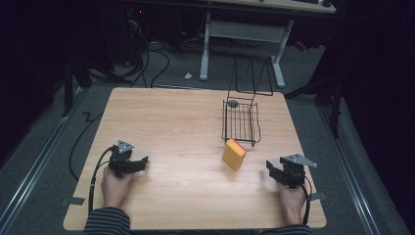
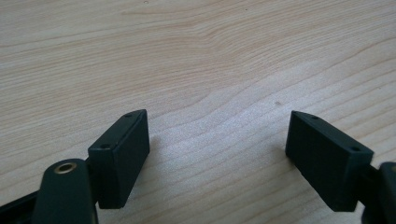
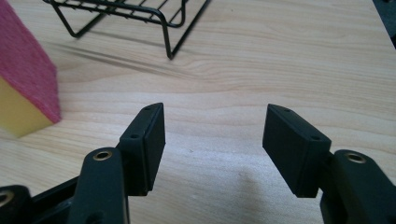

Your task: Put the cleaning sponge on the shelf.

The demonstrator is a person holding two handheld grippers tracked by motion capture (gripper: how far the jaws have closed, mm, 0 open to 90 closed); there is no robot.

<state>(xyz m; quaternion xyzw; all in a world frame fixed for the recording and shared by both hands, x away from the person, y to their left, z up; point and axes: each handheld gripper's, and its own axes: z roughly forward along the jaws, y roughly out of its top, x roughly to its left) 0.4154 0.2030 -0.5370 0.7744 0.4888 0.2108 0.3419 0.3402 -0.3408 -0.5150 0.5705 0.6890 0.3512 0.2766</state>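
Well left of jaws: sponge (image 3: 23,79)

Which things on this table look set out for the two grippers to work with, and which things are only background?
Likely for the job: sponge, wire basket, left gripper, right gripper, both open and empty.

Just background: white desk frame, floor cables.

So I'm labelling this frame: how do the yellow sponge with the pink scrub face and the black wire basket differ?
The yellow sponge with the pink scrub face is a solid block; the black wire basket is an open grid. The sponge lies nearer the person, the basket behind it. Both sit on the wooden table, right of centre, ungripped.
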